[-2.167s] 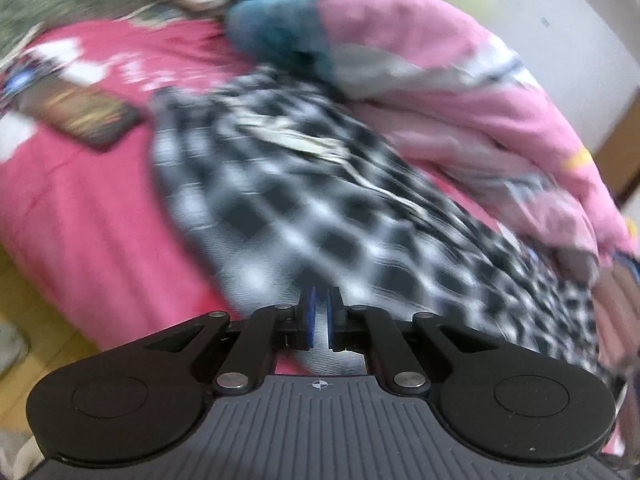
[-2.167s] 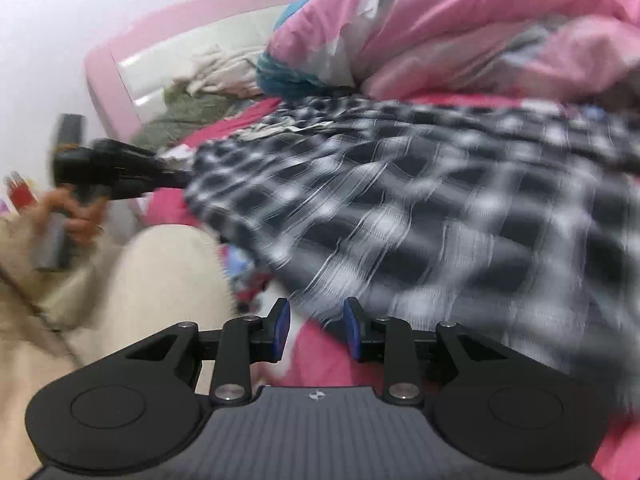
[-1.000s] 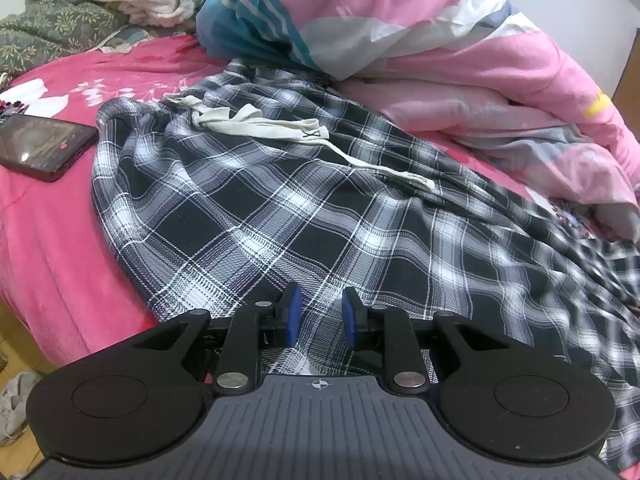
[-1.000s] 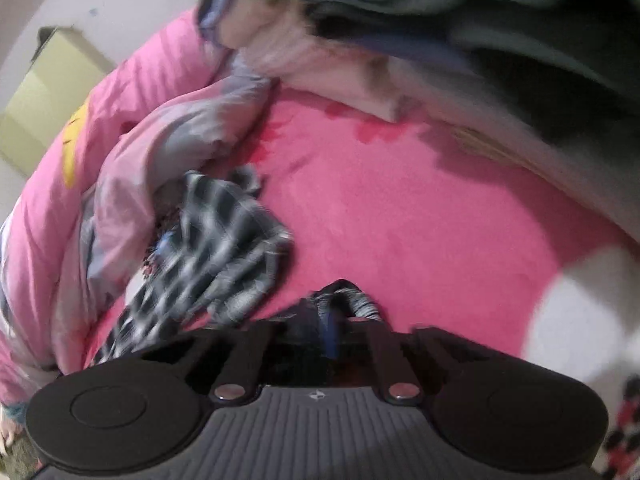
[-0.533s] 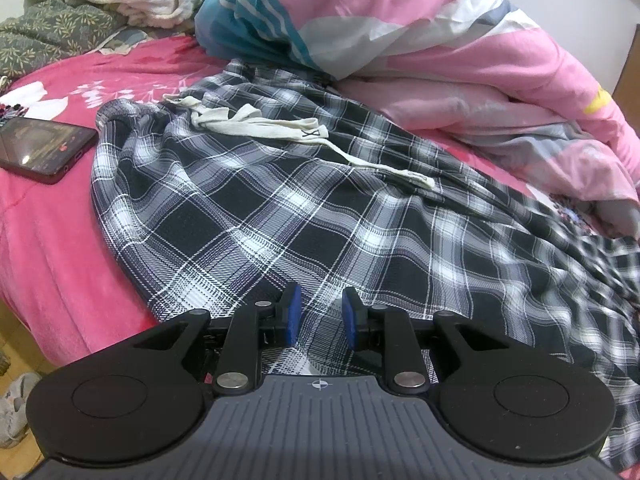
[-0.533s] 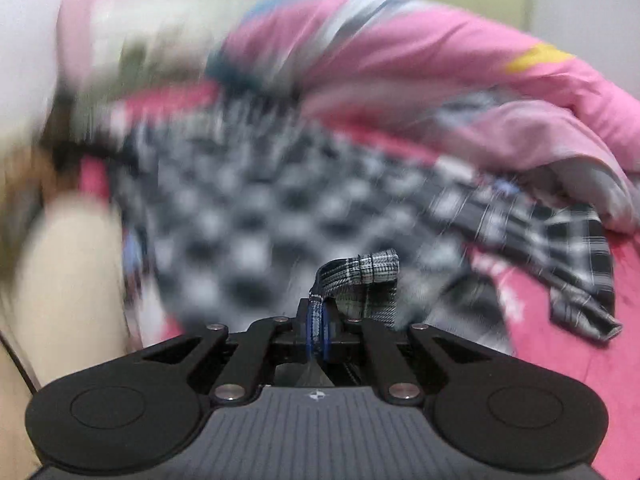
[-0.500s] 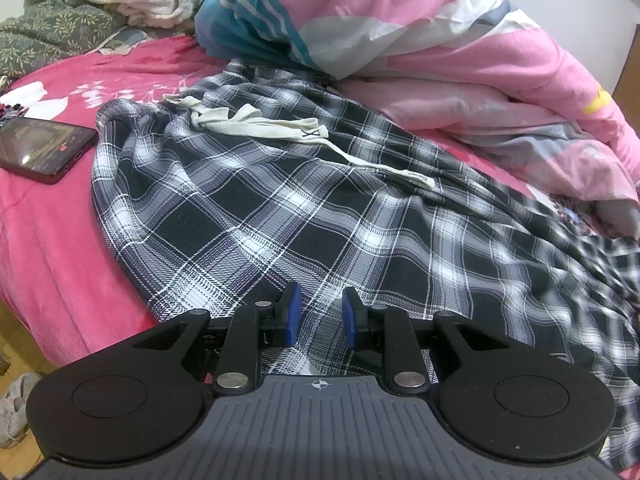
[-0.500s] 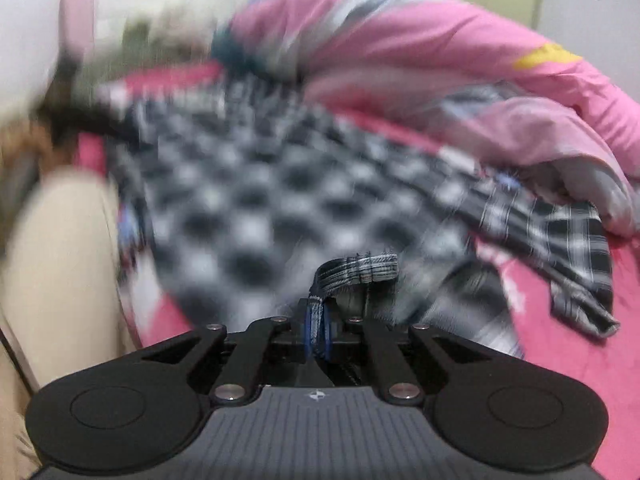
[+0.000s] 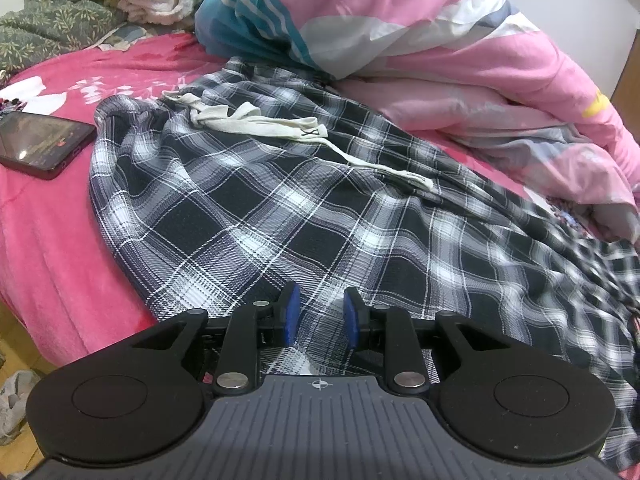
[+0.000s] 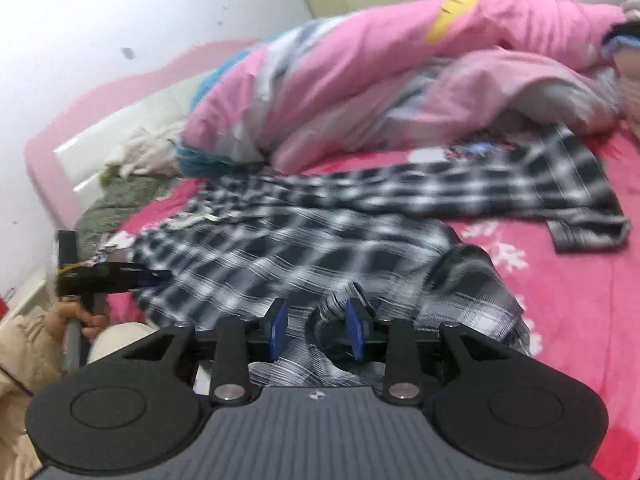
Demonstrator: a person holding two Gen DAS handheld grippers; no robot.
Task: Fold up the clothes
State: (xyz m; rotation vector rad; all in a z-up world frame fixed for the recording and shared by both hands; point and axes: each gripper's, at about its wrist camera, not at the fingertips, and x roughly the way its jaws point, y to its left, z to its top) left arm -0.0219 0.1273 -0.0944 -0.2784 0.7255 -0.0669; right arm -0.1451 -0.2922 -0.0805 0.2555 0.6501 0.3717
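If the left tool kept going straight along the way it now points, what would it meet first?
Most likely the plaid trousers: the left tool stands open right over their near edge, and the cloth fills the view ahead. Beyond them lie the white drawstring and the pink quilt, though depth is hard to judge.

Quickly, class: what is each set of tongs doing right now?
Left tongs: open over the plaid trousers, holding nothing.
Right tongs: open, trouser fabric between them.

Bed (image 9: 48,248), pink sheet. Plaid trousers (image 9: 280,216) lie spread directly ahead of both jaws. 1 phone (image 9: 40,144) far left; duvet (image 9: 440,52) heaped beyond.
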